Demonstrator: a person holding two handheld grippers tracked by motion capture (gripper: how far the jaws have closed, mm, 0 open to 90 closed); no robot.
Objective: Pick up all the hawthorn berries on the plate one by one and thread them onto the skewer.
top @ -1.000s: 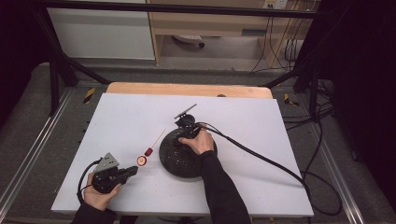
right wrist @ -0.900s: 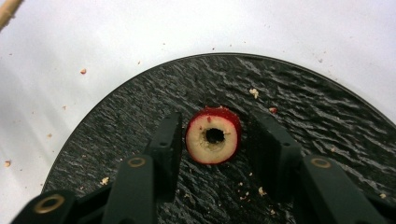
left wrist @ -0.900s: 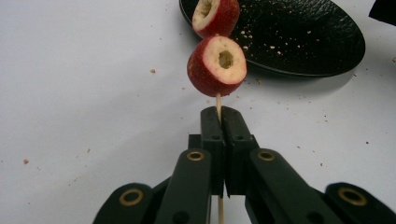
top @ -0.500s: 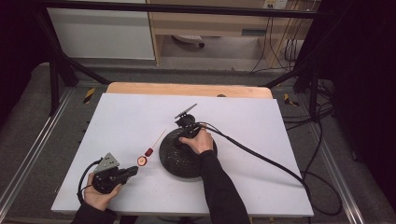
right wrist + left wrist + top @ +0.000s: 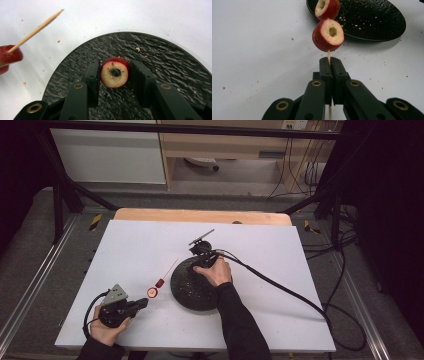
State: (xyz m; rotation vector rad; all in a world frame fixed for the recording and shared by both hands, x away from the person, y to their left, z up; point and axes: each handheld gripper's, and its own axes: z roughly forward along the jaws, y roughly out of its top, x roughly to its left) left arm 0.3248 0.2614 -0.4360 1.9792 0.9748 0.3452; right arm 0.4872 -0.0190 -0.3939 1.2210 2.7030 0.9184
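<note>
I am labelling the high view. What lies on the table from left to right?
Left gripper → fruit pieces on the skewer → black plate → right hand → cable.

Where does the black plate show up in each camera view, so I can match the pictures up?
High view: the black plate lies right of the table's middle, under the person's right hand.
Left gripper view: top right, beyond the skewered red fruit.
Right gripper view: lower middle and right, under the jaws that grip a fruit piece.
Shared landmark: the wooden skewer, just left of the plate.
</note>
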